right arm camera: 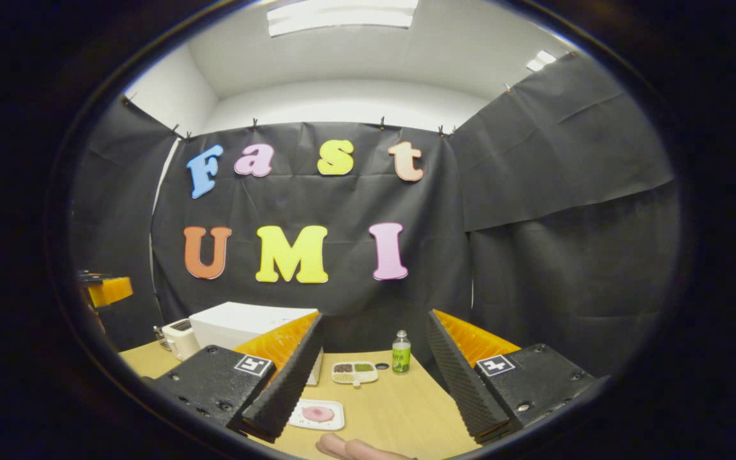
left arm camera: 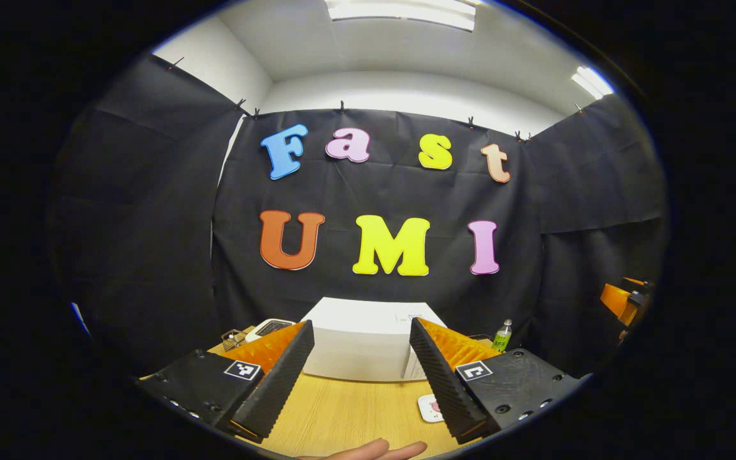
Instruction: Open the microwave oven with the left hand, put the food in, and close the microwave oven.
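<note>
On table, shut microwave (left arm camera: 368, 342), food plate (right arm camera: 317, 414)

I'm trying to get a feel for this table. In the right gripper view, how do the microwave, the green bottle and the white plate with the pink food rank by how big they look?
1. Microwave, largest though partly hidden.
2. White plate; nearness to the camera may inflate it.
3. Green bottle, smallest, standing farther back.

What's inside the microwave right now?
Cannot tell: the white microwave has its door shut, hiding the inside. The food sits on its white plate on the table.
</note>
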### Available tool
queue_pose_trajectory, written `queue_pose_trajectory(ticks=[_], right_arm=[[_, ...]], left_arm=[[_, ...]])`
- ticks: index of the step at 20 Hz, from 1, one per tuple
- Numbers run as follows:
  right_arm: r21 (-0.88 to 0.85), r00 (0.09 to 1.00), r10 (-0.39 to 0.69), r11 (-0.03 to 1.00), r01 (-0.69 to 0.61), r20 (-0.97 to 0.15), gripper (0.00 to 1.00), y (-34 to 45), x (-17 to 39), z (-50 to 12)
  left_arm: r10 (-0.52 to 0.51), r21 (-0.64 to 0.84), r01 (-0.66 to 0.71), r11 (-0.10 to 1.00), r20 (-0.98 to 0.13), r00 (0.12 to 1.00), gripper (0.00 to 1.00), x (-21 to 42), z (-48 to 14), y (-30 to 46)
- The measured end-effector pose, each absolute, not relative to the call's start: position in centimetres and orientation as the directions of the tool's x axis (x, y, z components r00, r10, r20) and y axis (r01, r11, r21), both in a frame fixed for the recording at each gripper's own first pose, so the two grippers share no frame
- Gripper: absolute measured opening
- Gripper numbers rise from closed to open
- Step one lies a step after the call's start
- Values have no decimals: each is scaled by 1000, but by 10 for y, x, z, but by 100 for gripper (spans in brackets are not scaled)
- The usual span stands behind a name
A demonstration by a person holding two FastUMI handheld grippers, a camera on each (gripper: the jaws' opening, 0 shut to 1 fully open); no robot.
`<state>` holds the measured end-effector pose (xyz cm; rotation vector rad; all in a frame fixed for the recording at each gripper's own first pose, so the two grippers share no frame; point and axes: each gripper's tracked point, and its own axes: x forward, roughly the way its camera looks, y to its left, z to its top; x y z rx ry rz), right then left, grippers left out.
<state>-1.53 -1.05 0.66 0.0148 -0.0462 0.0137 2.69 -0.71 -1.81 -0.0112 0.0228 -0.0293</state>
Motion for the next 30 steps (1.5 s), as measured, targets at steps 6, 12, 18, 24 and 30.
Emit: queue_pose_trajectory(ticks=[6, 12, 18, 24, 30], right_arm=[[15, 997, 9, 1000, -10, 82, 95, -21, -21, 12], [11, 991, 30, 999, -32, 130, 100, -26, -23, 20], [18, 983, 26, 999, -30, 181, 100, -34, -20, 20], [-22, 984, 43, 999, -40, 173, 100, -36, -13, 3], [-88, 989, 39, 996, -26, 142, 95, -45, -3, -18]], left_arm=[[-51, -54, 48, 997, -63, 997, 95, 94, -50, -25], [-131, -71, 123, 990, -118, 984, 95, 170, -110, -58], [-141, -28, 138, 990, -180, 973, 95, 228, -184, -89], [-165, -24, 163, 986, -237, 958, 95, 259, -243, -123], [-154, -51, 145, 988, -271, 950, 95, 288, -288, -138]])
